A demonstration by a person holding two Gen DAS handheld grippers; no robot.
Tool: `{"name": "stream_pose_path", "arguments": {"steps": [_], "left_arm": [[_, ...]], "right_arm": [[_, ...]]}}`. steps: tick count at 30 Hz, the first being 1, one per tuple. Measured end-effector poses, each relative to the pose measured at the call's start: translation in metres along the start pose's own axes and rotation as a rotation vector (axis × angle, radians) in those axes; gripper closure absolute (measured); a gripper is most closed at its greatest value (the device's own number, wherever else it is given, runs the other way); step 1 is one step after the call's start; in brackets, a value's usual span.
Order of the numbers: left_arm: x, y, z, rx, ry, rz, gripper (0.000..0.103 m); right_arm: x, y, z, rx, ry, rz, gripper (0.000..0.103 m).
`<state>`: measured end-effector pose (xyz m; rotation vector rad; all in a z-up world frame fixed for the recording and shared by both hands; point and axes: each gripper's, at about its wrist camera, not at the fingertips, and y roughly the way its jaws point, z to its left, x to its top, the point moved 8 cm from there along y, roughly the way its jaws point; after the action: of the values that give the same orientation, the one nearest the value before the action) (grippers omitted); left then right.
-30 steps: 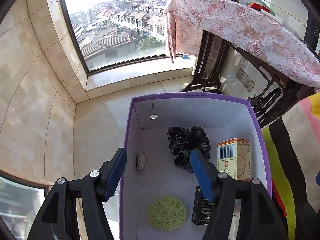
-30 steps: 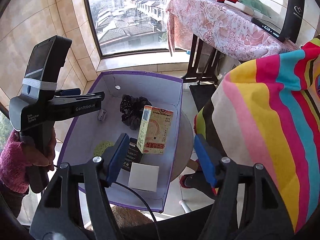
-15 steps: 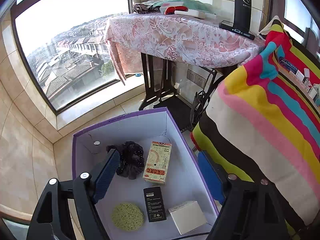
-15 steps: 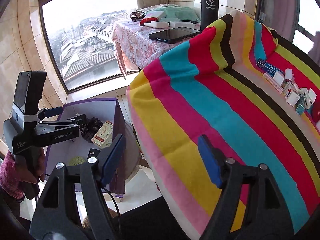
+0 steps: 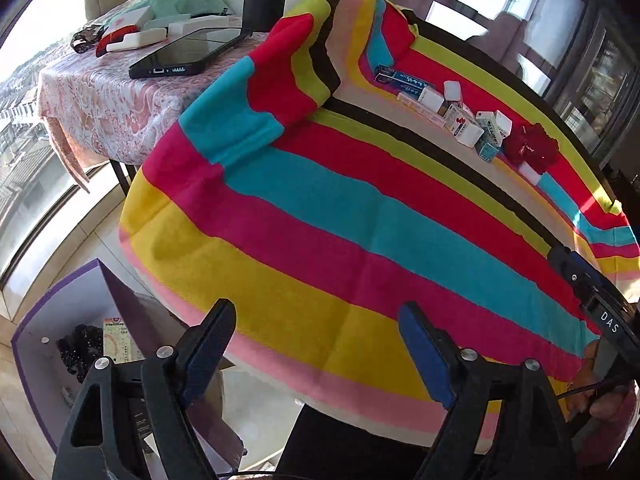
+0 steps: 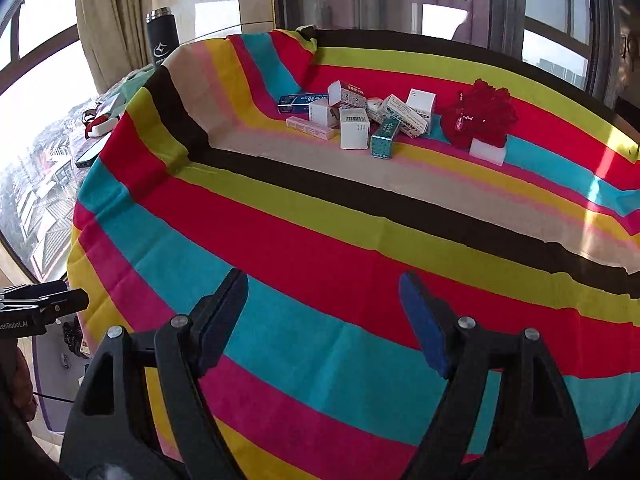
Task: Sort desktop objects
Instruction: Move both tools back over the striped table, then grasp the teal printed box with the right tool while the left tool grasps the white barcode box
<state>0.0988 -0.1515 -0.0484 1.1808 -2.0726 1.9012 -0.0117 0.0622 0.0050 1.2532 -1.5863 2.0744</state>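
Now both the left gripper [image 5: 316, 344] and right gripper [image 6: 324, 312] have just been opening, empty — returning for another item; next, reach the small boxes [image 6: 354, 118] across the striped tablecloth [image 6: 320, 240].

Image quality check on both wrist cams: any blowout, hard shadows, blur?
Left wrist: window blown out at left, striped cloth sharp, strong fisheye bending. Right wrist: window overexposed, sunlit patch on the cloth at right, small boxes readable, no motion blur.

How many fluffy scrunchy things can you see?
2. The red scrunchie sits on the striped tablecloth, right of the little boxes. The black scrunchie lies down in the purple box. More may hide in the box's unseen part.
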Motion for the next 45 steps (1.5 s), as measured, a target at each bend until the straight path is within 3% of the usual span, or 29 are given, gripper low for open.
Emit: {"name": "stream_pose_path", "arguments": {"steps": [6,10,12,17,19,22,24,25,31,36,39,40,43,45], "left_arm": [[0.072,0.046,-0.070,-0.066,0.120,-0.067,0.019],[0.106,0.097,-0.097,-0.093,0.109,-0.005,0.019],[0.119,0.119,-0.104,-0.093,0.088,0.024,0.019],[0.142,0.141,-0.117,-0.035,0.112,0.010,0.019],[0.149,0.147,-0.123,-0.045,0.106,0.014,0.019],[0.158,0.157,-0.139,-0.077,0.105,0.021,0.019],[0.166,0.165,-0.155,-0.092,0.110,0.022,0.019],[0.170,0.168,-0.163,-0.107,0.113,0.023,0.019],[0.187,0.192,-0.208,-0.110,0.157,0.000,0.019],[0.207,0.215,-0.230,-0.013,0.202,-0.051,0.019],[0.215,0.230,-0.231,0.015,0.181,-0.039,0.019],[0.217,0.229,-0.230,0.014,0.181,-0.050,0.025],[0.213,0.223,-0.221,0.053,0.200,-0.064,0.063],[0.205,0.214,-0.213,0.021,0.203,-0.059,0.063]], "right_arm": [[0.040,0.064,-0.050,-0.004,0.090,0.088,0.023],[0.071,0.121,-0.065,-0.076,0.054,0.148,0.026],[0.081,0.146,-0.069,-0.084,0.042,0.174,0.026],[0.110,0.180,-0.073,-0.096,0.014,0.187,0.028],[0.118,0.190,-0.081,-0.151,-0.011,0.194,0.036],[0.126,0.199,-0.094,-0.127,0.029,0.200,0.039],[0.127,0.199,-0.102,-0.108,0.038,0.170,0.056],[0.126,0.196,-0.103,-0.105,0.014,0.158,0.071],[0.098,0.166,-0.136,-0.118,0.004,0.179,0.071],[0.071,0.137,-0.160,-0.105,0.013,0.154,0.071],[0.064,0.130,-0.165,-0.106,0.024,0.152,0.071],[0.063,0.129,-0.165,-0.115,0.017,0.152,0.071],[0.059,0.126,-0.164,-0.136,-0.004,0.152,0.071],[0.058,0.126,-0.164,-0.125,0.007,0.154,0.071]]}}
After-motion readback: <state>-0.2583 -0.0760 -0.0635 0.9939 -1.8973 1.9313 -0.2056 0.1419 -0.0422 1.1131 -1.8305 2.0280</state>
